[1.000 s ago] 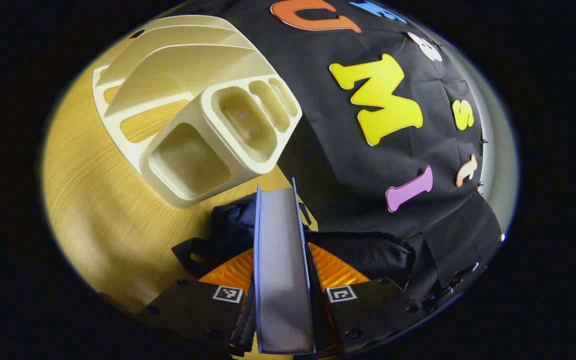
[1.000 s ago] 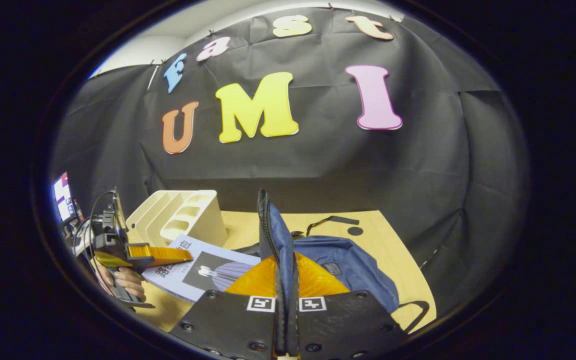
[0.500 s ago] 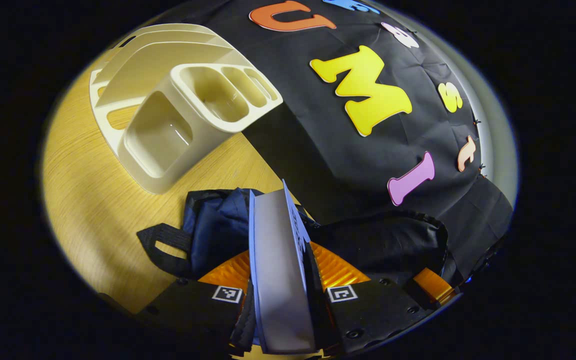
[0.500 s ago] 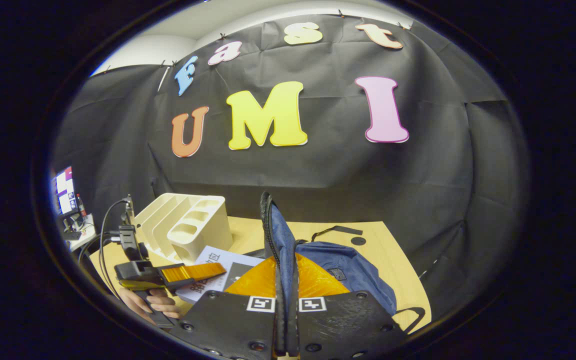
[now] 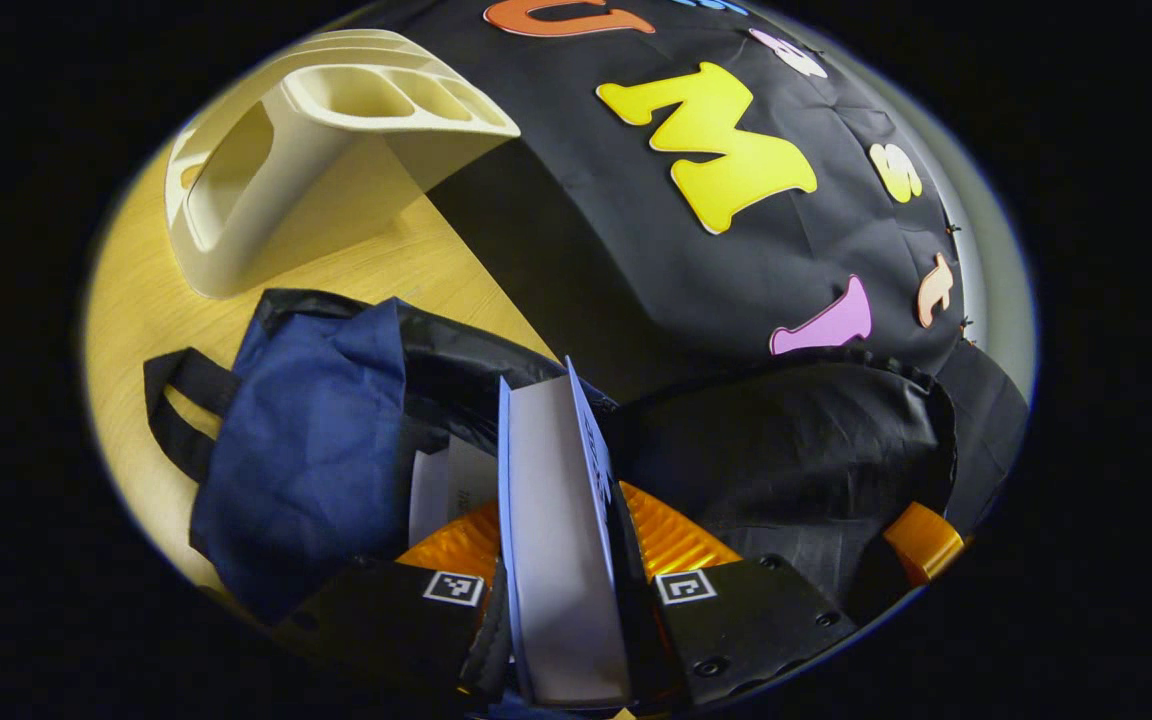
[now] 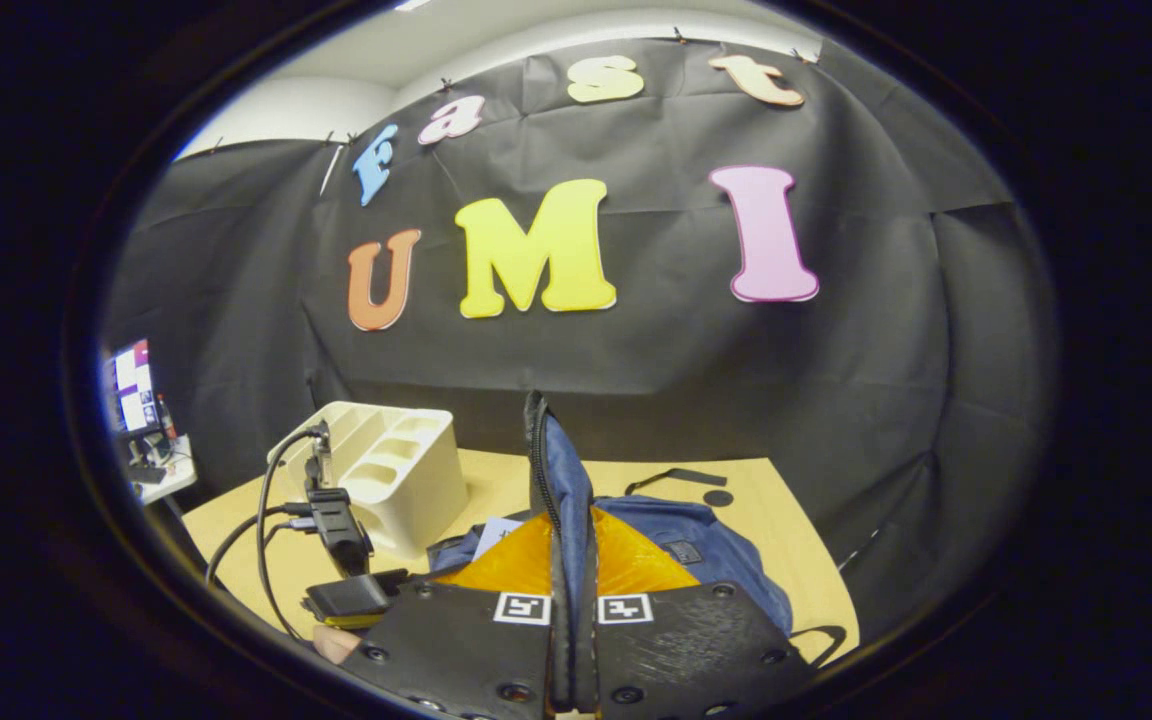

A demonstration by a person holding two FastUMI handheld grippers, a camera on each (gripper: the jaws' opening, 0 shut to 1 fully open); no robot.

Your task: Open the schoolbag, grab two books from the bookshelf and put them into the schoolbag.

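My left gripper [image 5: 561, 530] is shut on a thin book [image 5: 551, 500] with a pale blue cover, held edge-on over the open mouth of the navy schoolbag [image 5: 306, 440]. Inside the bag, a white book [image 5: 446, 480] lies against the dark lining. The bag's flap [image 5: 816, 440] stands raised to the right, with the other gripper's finger [image 5: 921, 540] at its lower edge. In the right gripper view my right gripper [image 6: 573, 560] is shut on the flap's zipper edge [image 6: 541, 460]. The bag's body [image 6: 696, 540] lies behind it. The left gripper [image 6: 341, 560] shows at lower left, a hand beneath it.
The cream bookshelf [image 5: 316, 140] stands on the wooden table [image 5: 136, 300] just beyond the bag, and appears as bookshelf [image 6: 386, 470] left of the flap. A black strap [image 5: 176, 400] sticks out at the bag's left. The booth's black cloth wall rises right behind the table.
My left gripper has carried the book from beside the bookshelf over to the bag's open mouth. The right gripper has kept hold of the raised flap.
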